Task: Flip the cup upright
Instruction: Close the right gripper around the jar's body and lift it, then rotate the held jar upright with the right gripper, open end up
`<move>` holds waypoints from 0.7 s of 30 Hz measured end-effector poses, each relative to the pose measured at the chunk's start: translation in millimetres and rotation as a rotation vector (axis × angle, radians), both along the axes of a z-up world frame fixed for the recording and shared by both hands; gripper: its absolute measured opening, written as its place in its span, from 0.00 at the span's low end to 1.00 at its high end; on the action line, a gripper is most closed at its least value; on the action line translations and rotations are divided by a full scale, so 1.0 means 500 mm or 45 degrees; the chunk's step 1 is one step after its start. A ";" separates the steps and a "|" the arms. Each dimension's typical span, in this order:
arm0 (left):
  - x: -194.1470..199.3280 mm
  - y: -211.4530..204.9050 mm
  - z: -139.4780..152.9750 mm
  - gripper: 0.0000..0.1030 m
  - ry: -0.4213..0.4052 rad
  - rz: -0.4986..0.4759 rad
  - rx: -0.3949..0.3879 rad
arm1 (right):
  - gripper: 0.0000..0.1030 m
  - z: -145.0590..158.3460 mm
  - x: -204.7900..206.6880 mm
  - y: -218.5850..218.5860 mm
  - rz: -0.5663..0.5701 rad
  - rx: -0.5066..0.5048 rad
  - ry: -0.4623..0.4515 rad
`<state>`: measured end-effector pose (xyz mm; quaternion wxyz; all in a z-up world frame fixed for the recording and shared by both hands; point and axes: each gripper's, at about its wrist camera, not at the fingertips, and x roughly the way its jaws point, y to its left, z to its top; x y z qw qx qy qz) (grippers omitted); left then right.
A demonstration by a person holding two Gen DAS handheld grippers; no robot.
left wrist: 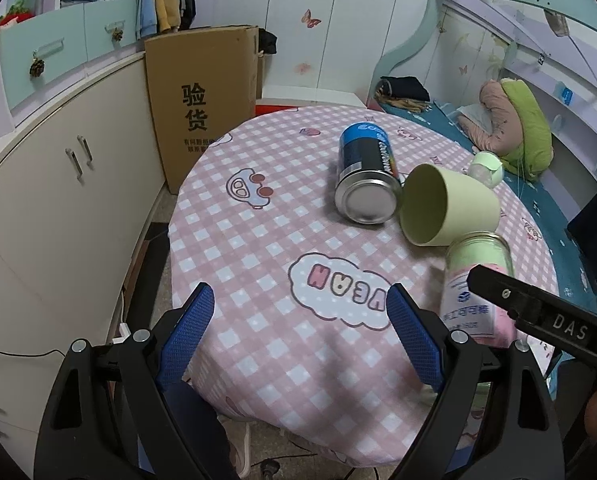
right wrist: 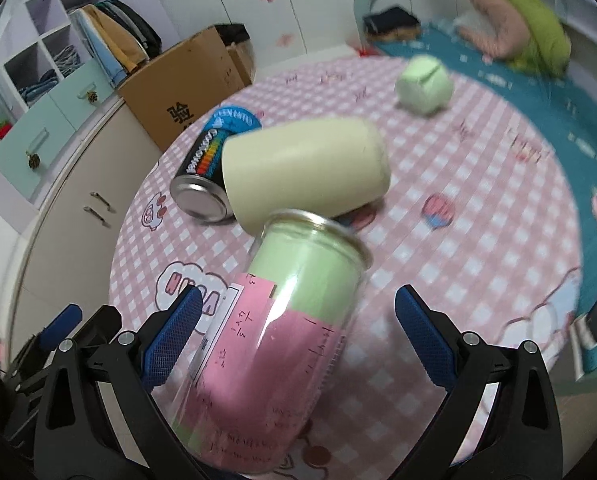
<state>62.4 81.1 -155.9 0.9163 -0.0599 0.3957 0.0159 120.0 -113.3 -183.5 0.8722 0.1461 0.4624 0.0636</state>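
The cup [left wrist: 448,206] [right wrist: 304,170] was a plain, pale yellow-green tumbler with smooth walls tapering toward its base. It lay on its side on the pink checked tablecloth [left wrist: 266,248] [right wrist: 478,240], in the right half of the table, nearer the far edge than the near one. In the left wrist view its open mouth faced the near left, showing an empty inside. Its closed base pointed toward the far right edge. The right wrist view showed only its blurred outer wall.
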 end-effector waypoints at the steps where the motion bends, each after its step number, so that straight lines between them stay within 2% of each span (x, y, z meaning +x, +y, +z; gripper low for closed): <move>1: 0.002 0.001 -0.002 0.82 0.004 -0.002 -0.004 | 0.95 -0.009 0.006 0.000 -0.005 0.010 0.018; 7: 0.016 0.002 -0.015 0.82 0.027 -0.014 -0.008 | 0.94 -0.044 0.028 -0.004 0.009 0.113 0.072; 10: 0.022 0.001 -0.020 0.82 0.038 -0.017 -0.012 | 0.93 -0.044 0.033 0.001 0.032 0.109 0.073; 12: 0.024 0.000 -0.021 0.82 0.045 -0.022 -0.018 | 0.89 -0.039 0.032 0.005 0.059 0.108 0.054; 13: 0.025 0.000 -0.022 0.82 0.051 -0.019 -0.021 | 0.82 -0.037 0.032 0.006 0.079 0.133 0.048; 19: 0.027 -0.007 -0.021 0.82 0.056 -0.019 -0.028 | 0.81 -0.022 0.024 0.014 0.124 0.050 0.015; 21: 0.024 -0.011 -0.016 0.82 0.047 -0.020 -0.020 | 0.80 -0.001 0.010 0.024 0.135 -0.024 -0.039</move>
